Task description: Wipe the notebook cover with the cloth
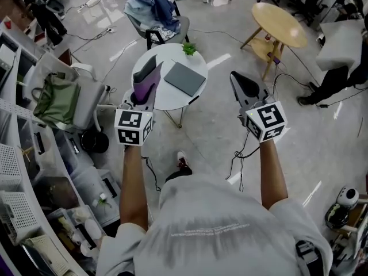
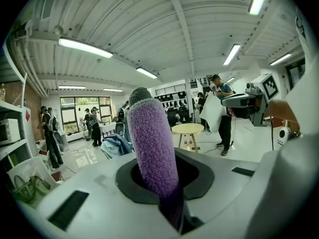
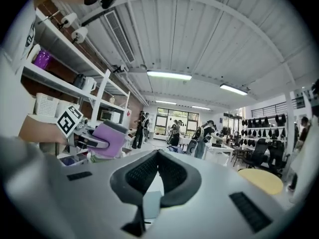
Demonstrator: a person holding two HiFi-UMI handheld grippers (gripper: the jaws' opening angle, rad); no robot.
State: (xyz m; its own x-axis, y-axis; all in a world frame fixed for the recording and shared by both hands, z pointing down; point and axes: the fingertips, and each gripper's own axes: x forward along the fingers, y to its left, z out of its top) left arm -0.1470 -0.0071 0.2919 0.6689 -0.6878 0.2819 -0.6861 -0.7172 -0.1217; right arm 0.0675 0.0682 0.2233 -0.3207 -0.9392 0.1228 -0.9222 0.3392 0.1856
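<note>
Purple terry cloth (image 2: 152, 148) clamped in L gripper (image 1: 150, 66): jaws closed down onto it. Folded into a thick roll, standing up past the tips and running back down into the slot btwn the pads. Fuzzy pile, greyish at the top end. From R gripper view, shows as a lilac wad sticking out fwd of the L jaws.

R gripper (image 3: 158, 154) closed, pad tips meeting at the front, nothing btwn them; only a narrow gap further back behind the tips. Roughly level w/ L gripper, well apart, off to its right. Both pointing fwd, away from the person. Marker cubes (image 1: 133, 127) at the rear ends, forearms behind them.

Notebook (image 1: 185, 78) ahead of both tools, btwn their lines, nearer the L tip; just right of the cloth in head view. Grey cover, closed, lying flat, set at an angle on round white table (image 1: 167, 99). Cover plain and matte; no marks made out at this range. Cloth overlaps table's near-left part in head view; gap visible btwn cloth and notebook, not touching. Height of tools above the table: can't tell. Small green plant (image 1: 189, 49) at table's far rim, beyond the notebook.
</note>
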